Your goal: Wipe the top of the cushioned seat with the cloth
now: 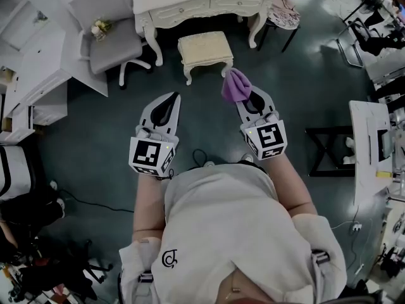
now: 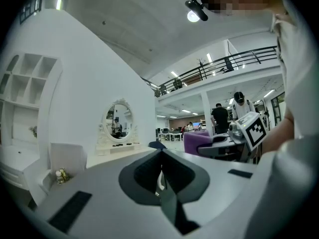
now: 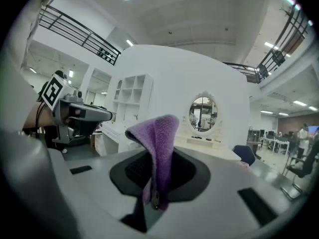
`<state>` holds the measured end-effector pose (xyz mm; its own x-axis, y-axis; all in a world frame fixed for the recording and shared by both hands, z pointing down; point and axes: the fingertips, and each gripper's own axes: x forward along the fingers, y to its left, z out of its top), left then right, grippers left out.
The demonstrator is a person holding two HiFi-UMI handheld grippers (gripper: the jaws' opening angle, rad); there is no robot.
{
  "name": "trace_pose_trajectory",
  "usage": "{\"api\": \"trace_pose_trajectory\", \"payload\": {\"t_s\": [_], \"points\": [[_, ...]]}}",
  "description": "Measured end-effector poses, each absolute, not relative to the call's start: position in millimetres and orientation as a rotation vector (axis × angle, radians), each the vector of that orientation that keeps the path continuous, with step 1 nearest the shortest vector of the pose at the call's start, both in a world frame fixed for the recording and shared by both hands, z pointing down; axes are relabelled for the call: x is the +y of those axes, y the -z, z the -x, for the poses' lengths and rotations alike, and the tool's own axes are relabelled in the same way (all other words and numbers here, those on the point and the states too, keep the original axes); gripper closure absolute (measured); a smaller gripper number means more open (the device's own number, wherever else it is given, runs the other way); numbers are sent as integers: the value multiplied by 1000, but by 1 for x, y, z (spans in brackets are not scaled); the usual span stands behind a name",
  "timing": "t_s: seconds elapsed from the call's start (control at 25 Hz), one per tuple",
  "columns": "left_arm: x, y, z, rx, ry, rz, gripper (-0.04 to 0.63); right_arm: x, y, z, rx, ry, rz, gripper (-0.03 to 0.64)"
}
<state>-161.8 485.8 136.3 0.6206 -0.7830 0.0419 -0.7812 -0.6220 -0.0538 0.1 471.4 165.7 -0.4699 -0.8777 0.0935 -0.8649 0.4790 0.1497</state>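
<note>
The cream cushioned seat (image 1: 204,48) is a small stool standing on the dark floor in front of a white dressing table (image 1: 202,2). My right gripper (image 1: 242,92) is shut on a purple cloth (image 1: 235,85), which bunches up above the jaw tips, short of the seat and to its right. The right gripper view shows the cloth (image 3: 158,143) pinched between the jaws and drooping over them. My left gripper (image 1: 173,97) is held level beside it, its jaws shut with nothing between them. Both grippers hover over the floor, apart from the seat.
A grey swivel chair (image 1: 114,46) stands left of the dressing table, with white shelving (image 1: 31,100) further left. A round stool (image 1: 285,12) sits at the table's right end. At the right are a black folding stand (image 1: 329,152) and a white desk (image 1: 370,151). An oval mirror (image 3: 202,114) tops the dressing table.
</note>
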Motion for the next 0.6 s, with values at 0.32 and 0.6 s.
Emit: {"api": "trace_pose_trajectory", "payload": {"t_s": [0.32,0.6], "points": [[472,-146,156,1371,113,2814,581,453,-173,-13,-2561,58,-1558,546],[422,-168,139,1456,185,2817,581,396,-198,-30,-2559,19,-1496,545]]}}
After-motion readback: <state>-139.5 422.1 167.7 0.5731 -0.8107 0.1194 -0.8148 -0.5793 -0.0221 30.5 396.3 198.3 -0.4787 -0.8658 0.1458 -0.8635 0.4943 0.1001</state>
